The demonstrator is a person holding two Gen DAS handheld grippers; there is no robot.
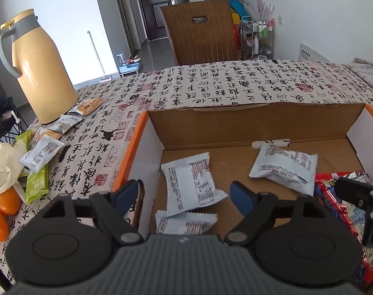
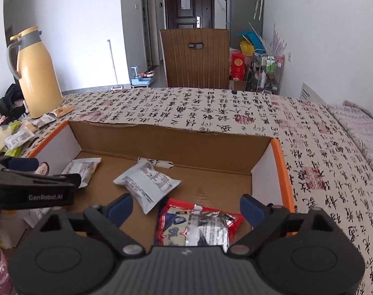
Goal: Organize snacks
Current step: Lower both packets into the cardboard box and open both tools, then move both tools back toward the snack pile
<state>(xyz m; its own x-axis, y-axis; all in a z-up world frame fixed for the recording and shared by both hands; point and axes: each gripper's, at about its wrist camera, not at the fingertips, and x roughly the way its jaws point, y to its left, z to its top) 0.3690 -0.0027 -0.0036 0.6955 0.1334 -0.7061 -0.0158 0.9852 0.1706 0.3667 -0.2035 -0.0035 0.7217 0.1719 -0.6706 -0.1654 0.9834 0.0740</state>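
Note:
An open cardboard box with orange rims (image 1: 134, 142) (image 2: 282, 172) sits on the calligraphy tablecloth. Inside lie white snack packets (image 1: 193, 184) (image 1: 284, 169) (image 2: 147, 184) and a red snack bag (image 2: 198, 223) (image 1: 338, 211). My left gripper (image 1: 186, 194) is open and empty, hovering over the box's left part above two white packets. My right gripper (image 2: 186, 209) is open and empty, hovering over the red bag. More loose packets (image 1: 42, 153) (image 2: 19, 137) and green bars (image 1: 36, 184) lie on the table to the left of the box.
A yellow thermos jug (image 1: 39, 73) (image 2: 36, 73) stands at the table's far left. Oranges (image 1: 4, 209) and crumpled tissue (image 1: 2, 169) lie at the left edge. A brown chair (image 1: 201, 32) stands behind the table.

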